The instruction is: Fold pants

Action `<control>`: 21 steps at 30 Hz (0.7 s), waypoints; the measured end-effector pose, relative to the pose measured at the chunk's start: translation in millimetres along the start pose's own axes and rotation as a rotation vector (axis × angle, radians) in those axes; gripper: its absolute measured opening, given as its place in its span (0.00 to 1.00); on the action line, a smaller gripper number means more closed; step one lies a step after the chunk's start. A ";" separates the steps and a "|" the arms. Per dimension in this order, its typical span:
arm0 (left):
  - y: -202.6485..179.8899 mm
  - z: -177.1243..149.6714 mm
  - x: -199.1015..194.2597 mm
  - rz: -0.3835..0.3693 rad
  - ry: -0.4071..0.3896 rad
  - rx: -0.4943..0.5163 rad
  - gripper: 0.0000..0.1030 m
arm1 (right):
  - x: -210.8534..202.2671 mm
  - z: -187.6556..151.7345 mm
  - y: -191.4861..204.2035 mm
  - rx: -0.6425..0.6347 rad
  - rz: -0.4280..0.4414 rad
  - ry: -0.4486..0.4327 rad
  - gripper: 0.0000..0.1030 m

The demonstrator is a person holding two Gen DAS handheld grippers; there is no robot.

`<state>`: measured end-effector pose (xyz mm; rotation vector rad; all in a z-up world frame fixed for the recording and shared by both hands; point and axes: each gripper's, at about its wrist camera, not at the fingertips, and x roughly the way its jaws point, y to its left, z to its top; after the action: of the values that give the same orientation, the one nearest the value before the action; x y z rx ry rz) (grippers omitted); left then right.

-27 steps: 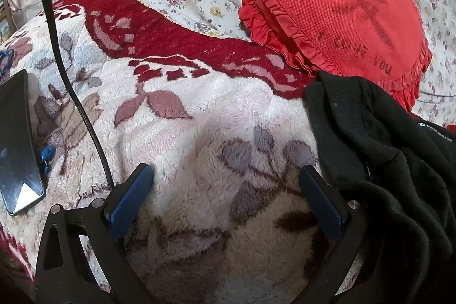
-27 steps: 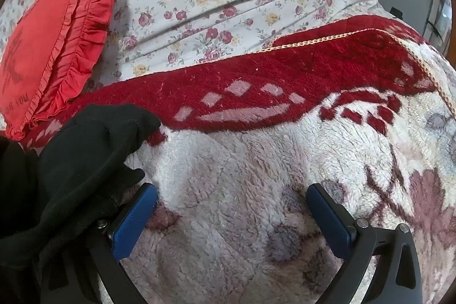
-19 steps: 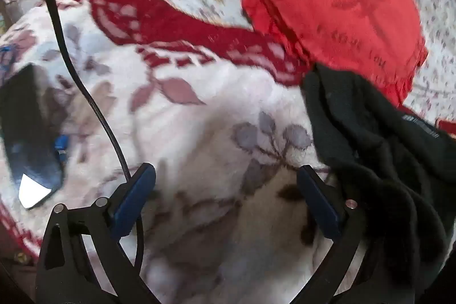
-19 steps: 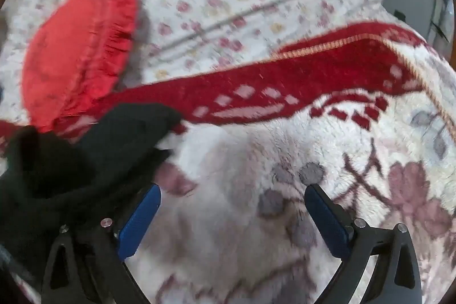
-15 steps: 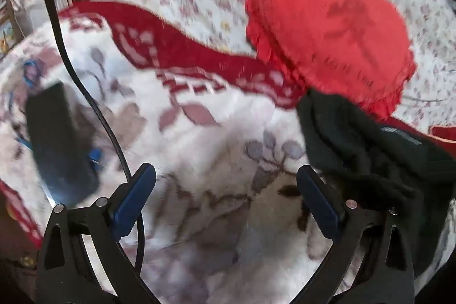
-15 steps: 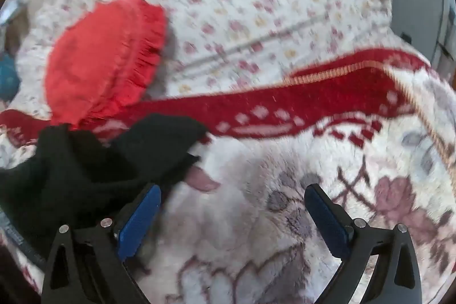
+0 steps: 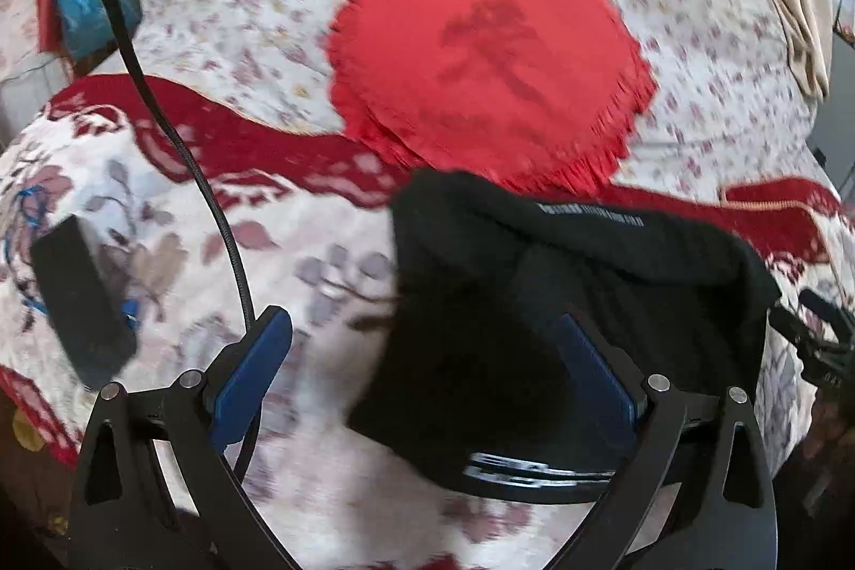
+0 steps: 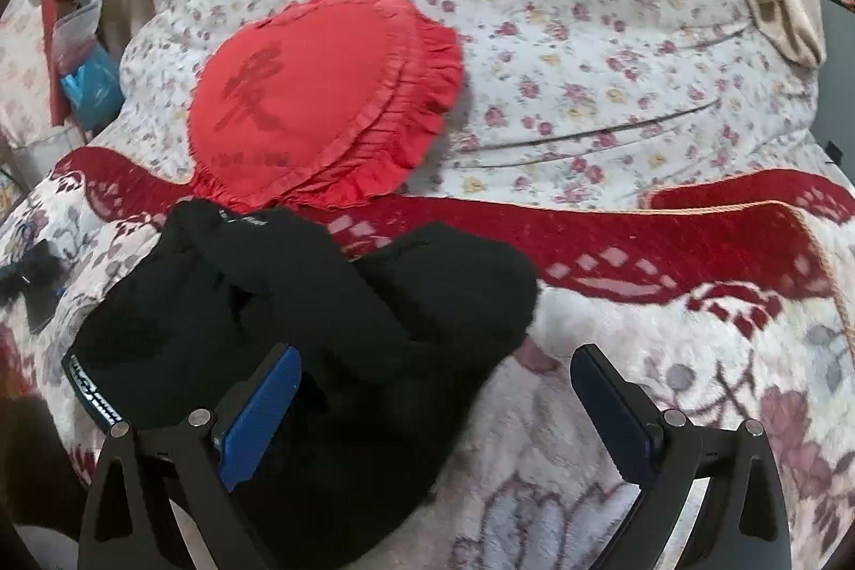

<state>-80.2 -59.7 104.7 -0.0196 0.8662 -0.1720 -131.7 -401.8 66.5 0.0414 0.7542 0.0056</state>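
The black pants lie bunched in a heap on the fleece blanket, with a white-lettered waistband at the near edge. In the right wrist view the heap of pants fills the lower left. My left gripper is open above the bed, its right finger over the pants, its left finger over bare blanket. My right gripper is open, its left finger over the pants, its right finger over the blanket. Neither holds anything.
A red heart-shaped frilled cushion lies behind the pants on a floral quilt. A dark phone with a black cable lies at the blanket's left. The other gripper shows at the right edge.
Both grippers have pulled back and risen from the bed, so more of the pants heap and cushion shows. The pants now lie under each gripper's inner finger. Both stay open.
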 end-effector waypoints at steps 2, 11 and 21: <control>-11.5 -5.6 10.3 -0.001 0.006 0.010 0.97 | 5.5 2.5 6.1 -0.015 0.019 0.002 0.98; -20.1 -22.9 46.1 0.032 0.062 0.001 0.97 | 43.0 5.1 18.3 -0.085 0.063 0.055 0.39; -13.9 -22.0 62.5 0.028 0.103 -0.025 0.97 | 63.7 67.1 7.0 -0.086 -0.005 -0.024 0.12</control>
<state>-59.3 -82.2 44.3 -0.0215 0.9709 -0.1366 -39.2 -395.9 72.0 -0.0421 0.7291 0.0327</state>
